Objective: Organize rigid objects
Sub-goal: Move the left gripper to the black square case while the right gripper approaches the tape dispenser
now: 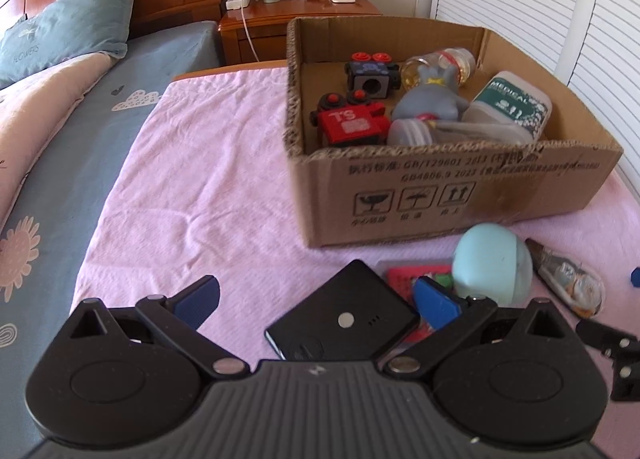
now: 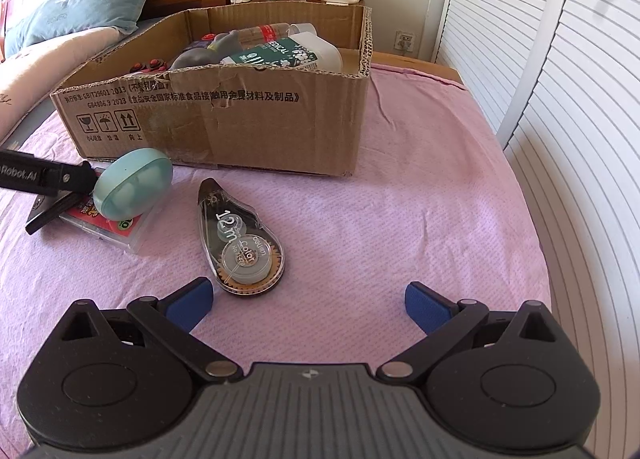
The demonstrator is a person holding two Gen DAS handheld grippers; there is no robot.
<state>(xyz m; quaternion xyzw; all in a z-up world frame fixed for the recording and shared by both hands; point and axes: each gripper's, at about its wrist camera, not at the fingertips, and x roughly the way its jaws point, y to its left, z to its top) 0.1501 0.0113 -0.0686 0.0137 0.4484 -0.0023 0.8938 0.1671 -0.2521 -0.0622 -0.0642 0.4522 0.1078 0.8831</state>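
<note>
Black power bank [image 1: 342, 321] is lying between the wide-open, empty jaws of the left gripper [image 1: 316, 299], lined up for a grab; the right gripper [image 2: 308, 299] is gaping empty, correction tape [image 2: 240, 237] just ahead-left, cardboard box [image 2: 224, 115] beyond

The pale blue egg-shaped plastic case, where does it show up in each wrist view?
Left wrist: pale blue egg-shaped plastic case sits lower right, just past the left gripper.
Right wrist: it sits at middle left.
Shared landmark: the brown cardboard box right behind it.
</note>
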